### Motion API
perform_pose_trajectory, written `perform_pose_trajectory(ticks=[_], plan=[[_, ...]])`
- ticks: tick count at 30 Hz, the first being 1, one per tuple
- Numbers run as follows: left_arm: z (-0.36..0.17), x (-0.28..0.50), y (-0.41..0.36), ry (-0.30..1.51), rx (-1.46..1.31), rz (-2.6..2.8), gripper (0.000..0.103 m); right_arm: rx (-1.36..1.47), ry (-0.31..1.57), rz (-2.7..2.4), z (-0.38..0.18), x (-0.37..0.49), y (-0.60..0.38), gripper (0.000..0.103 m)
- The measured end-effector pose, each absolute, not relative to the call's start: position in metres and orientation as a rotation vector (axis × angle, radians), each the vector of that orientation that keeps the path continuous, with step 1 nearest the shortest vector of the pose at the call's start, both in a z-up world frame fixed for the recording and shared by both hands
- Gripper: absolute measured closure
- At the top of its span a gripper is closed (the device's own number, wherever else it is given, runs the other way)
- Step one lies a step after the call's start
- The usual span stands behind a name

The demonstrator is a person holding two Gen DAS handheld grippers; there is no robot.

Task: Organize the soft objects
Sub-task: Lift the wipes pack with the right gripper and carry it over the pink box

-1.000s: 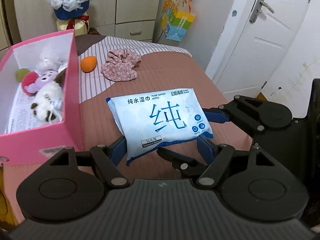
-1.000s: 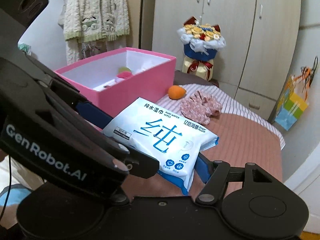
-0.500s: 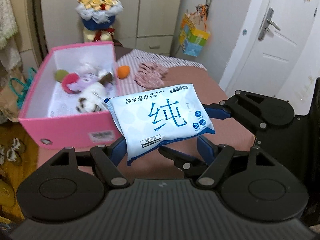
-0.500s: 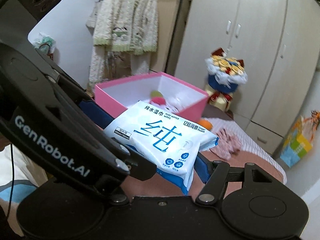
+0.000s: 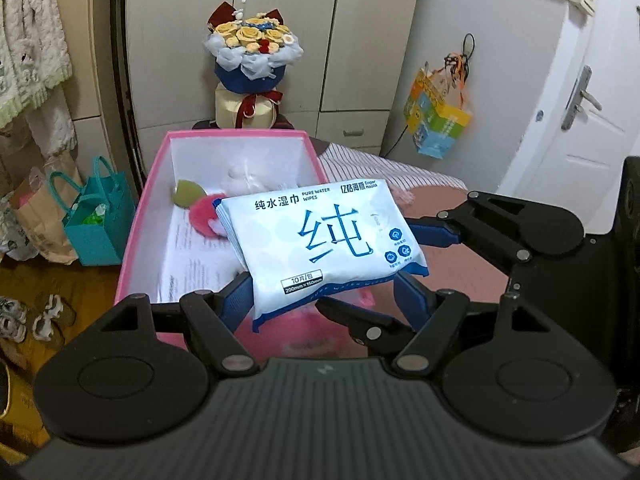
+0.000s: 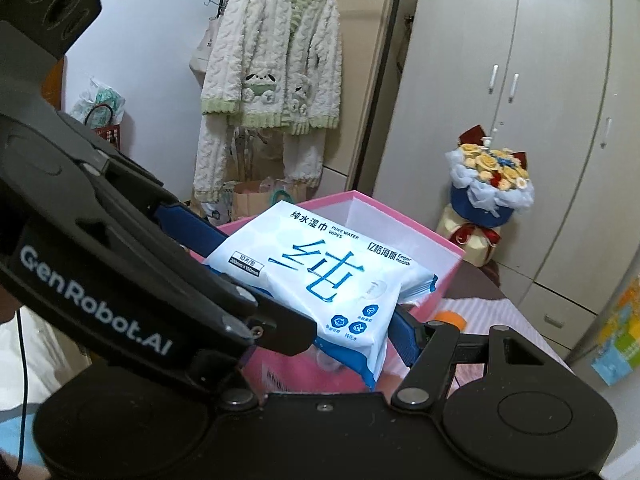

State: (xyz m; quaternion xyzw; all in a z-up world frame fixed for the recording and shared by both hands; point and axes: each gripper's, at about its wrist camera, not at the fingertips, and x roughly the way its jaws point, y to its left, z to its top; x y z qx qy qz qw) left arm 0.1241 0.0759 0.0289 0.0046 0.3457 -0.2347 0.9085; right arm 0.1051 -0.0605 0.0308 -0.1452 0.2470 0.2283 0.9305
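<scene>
A white and blue pack of wet wipes [image 5: 326, 240] is held flat between both grippers, above the near right corner of the open pink box [image 5: 138, 216]. My left gripper [image 5: 324, 292] is shut on the pack's near edge. My right gripper [image 6: 304, 288] is shut on its other side, where the pack [image 6: 320, 276] shows again. Inside the box lie a pink pompom [image 5: 202, 220], a green ball [image 5: 188, 194] and a white plush [image 5: 244, 174]. Much of the box's inside is hidden by the pack.
An orange egg-shaped sponge [image 6: 450, 320] lies on the striped bedcover [image 5: 384, 170] beside the box. A flower bouquet [image 5: 252, 60] stands behind the box by the wardrobe. A teal bag [image 5: 96, 216] and paper bags sit on the floor at left. A door is at right.
Both grippers have carried the wipes pack left, from above the bedcover to above the pink box. The grip on the pack is unchanged.
</scene>
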Motion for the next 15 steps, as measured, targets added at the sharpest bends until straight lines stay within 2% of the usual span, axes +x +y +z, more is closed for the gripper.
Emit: perform_pose_trajectory(ticks=[3, 15], plan=[[0.019, 0.15, 0.087, 0.744, -0.036, -0.477, 0.029, -0.291, 0.485, 0.489, 0.023, 0.128, -0.055, 0.032], [-0.019, 0.225, 0.111, 0.843, -0.154, -0.355, 0.028, -0.222, 0.601, 0.596, -0.005, 0.217, -0.041, 0.032]])
